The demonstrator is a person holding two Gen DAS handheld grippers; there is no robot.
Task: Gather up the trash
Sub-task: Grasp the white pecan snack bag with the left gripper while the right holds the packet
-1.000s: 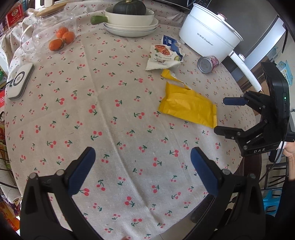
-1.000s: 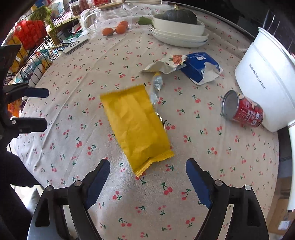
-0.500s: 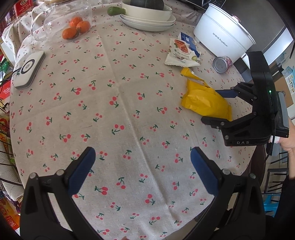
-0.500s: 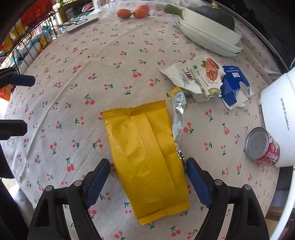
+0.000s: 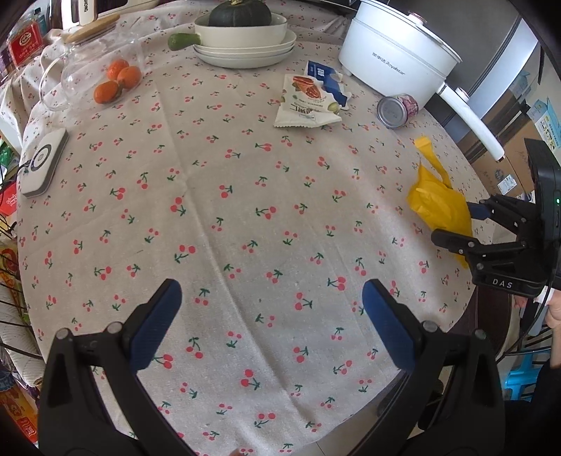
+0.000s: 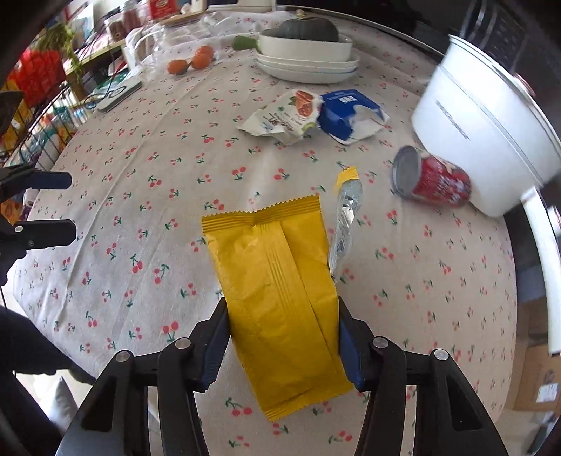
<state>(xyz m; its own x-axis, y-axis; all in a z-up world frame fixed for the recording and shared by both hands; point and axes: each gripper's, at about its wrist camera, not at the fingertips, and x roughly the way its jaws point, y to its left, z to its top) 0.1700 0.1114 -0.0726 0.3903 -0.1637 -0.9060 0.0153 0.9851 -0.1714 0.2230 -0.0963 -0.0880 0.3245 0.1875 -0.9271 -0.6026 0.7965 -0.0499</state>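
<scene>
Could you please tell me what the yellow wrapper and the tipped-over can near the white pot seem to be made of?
Yellow wrapper: likely thin plastic or foil film, matte, with crimped zigzag ends, creases and a silvery torn-off strip beside it. Can: apparently metal, with a dull grey ridged end and glossy red printed side.

A yellow wrapper (image 6: 280,308) with a silver torn strip (image 6: 345,224) lies on the beige, red-cherry tablecloth (image 5: 217,217); farther off, a blue carton (image 6: 345,112), red can (image 6: 433,180), white pot (image 6: 491,140), perhaps dark-green squash (image 5: 240,14).
</scene>
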